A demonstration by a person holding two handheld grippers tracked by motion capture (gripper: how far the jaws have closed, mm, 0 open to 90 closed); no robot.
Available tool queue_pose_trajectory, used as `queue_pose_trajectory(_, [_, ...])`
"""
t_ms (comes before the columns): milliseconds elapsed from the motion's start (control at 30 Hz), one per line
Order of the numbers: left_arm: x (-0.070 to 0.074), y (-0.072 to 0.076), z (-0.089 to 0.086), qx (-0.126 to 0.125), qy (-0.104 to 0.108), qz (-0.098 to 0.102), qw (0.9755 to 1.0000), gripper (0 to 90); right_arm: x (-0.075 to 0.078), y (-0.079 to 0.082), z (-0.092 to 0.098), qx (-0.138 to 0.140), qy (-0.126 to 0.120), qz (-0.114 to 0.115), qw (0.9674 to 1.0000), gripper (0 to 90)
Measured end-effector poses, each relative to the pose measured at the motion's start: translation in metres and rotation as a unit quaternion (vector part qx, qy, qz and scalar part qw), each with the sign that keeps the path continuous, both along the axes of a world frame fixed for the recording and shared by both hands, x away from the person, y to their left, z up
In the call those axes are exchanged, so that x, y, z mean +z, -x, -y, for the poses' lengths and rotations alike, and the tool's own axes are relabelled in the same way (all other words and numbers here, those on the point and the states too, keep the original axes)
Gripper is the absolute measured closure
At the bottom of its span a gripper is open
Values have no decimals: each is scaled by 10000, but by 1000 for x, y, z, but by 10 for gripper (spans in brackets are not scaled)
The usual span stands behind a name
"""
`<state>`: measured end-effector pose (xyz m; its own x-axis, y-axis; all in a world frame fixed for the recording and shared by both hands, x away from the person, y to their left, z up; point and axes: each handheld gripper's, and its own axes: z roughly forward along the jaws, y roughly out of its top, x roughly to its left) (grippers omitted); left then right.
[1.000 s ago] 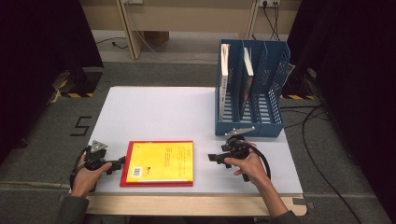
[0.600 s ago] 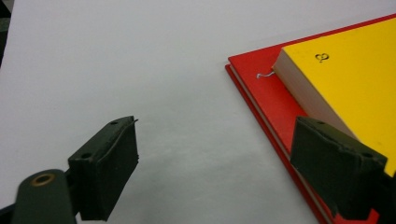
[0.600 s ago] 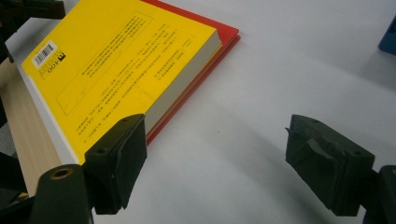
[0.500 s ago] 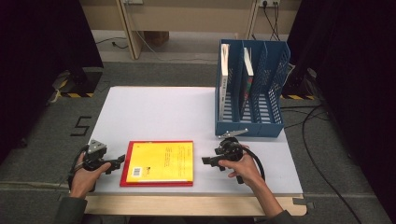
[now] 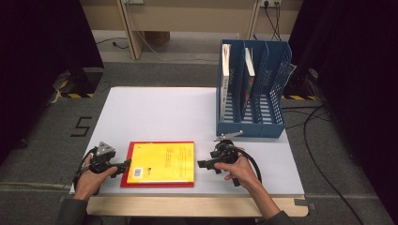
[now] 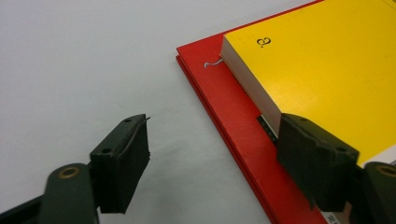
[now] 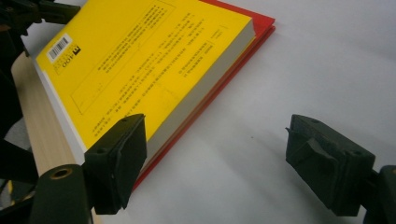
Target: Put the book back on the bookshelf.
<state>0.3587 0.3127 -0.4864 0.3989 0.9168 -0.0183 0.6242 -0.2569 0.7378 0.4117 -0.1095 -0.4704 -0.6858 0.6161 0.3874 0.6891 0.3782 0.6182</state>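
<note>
High view first: I have the yellow book (image 5: 163, 161) lying flat on a red book (image 5: 124, 177) near the front edge of the white bench (image 5: 155, 112), with my left tool (image 5: 123, 166) at its left side and my right tool (image 5: 202, 164) just off its right side. Left gripper view shows my jaws partly closed, having just been narrowing, one pad over the red cover beside the yellow book's edge, the other on bare bench; they straddle the red cover's edge, but nothing is pinched yet. Right gripper view shows my jaws wide, one close by the yellow book's corner, holding nothing. I judge I'm bracketing the stack from both sides so I can lift it toward the blue file rack (image 5: 251, 93), where two books already stand upright.
</note>
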Motion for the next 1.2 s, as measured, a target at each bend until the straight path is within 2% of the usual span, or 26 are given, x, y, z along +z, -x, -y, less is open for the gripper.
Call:
queue_pose_trajectory(133, [1, 2, 3, -36, -77, 34, 10000, 335, -4, 0, -6, 54, -106, -128, 9998, 217])
queue_pose_trajectory(233, [1, 1, 7, -152, 84, -37, 9998, 365, -5, 0, -10, 72, -89, -152, 9998, 217])
queue_pose_trajectory(267, [0, 1, 11, -198, 110, -48, 9997, 356, -6, 1, -11, 106, -89, -146, 9998, 217])
queue_pose_trajectory(367, [1, 1, 20, -350, -32, -38, 9994, 269, -7, 1, -14, 143, -139, -218, 9996, 218])
queue_pose_trajectory(433, [1, 1, 24, -394, -50, -25, 9992, 247, -9, 0, -14, 146, -136, -236, 9995, 218])
queue_pose_trajectory(767, [-2, 0, 23, -317, 60, -76, 9995, 208, -15, -1, -17, 139, -269, -421, 9987, 229])
queue_pose_trajectory(800, [-2, 0, 23, -316, 71, -83, 9994, 208, -16, -1, -19, 149, -297, -467, 9984, 200])
queue_pose_trajectory(1000, [-3, -1, 21, -292, 217, -175, 9992, 217, -15, 0, -22, 37, -268, -496, 9984, 198])
queue_pose_trajectory(1133, [-2, -1, 22, -335, 231, -218, 9989, 238, -15, 2, -23, -250, -407, -602, 9970, 195])
queue_pose_trajectory(1200, [-2, 0, 22, -384, 260, -207, 9987, 282, -15, 3, -22, -395, -592, -658, 9953, 202])
